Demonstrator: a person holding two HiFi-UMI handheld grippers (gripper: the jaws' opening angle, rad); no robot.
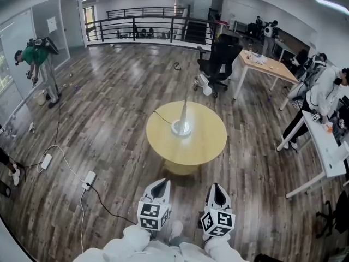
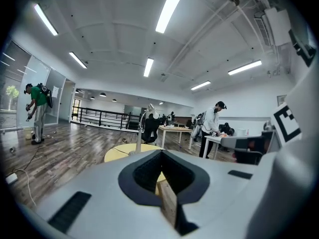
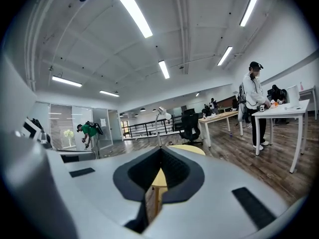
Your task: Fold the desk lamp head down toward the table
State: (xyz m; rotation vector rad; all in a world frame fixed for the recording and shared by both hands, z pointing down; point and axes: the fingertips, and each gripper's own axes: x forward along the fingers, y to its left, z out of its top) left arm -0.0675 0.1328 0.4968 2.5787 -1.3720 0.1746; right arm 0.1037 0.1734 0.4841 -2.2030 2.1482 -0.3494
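Desk lamp [image 1: 181, 125] is standing mid-tabletop [image 1: 210, 146], well beyond left gripper [image 1: 160, 182] and right gripper [image 1: 216, 185], both closed, empty.

head: steeply down | gripper views: level, far | shared: round table [image 1: 203, 142]

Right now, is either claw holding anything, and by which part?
Nothing is held: left claw and right claw are shut, empty, apart from the desk lamp.

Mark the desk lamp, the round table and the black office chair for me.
desk lamp [image 1: 183, 112], head view, on its upright stem.
round table [image 1: 206, 144], head view, on the bare yellow top near its right edge.
office chair [image 1: 222, 53], head view, on its black backrest.
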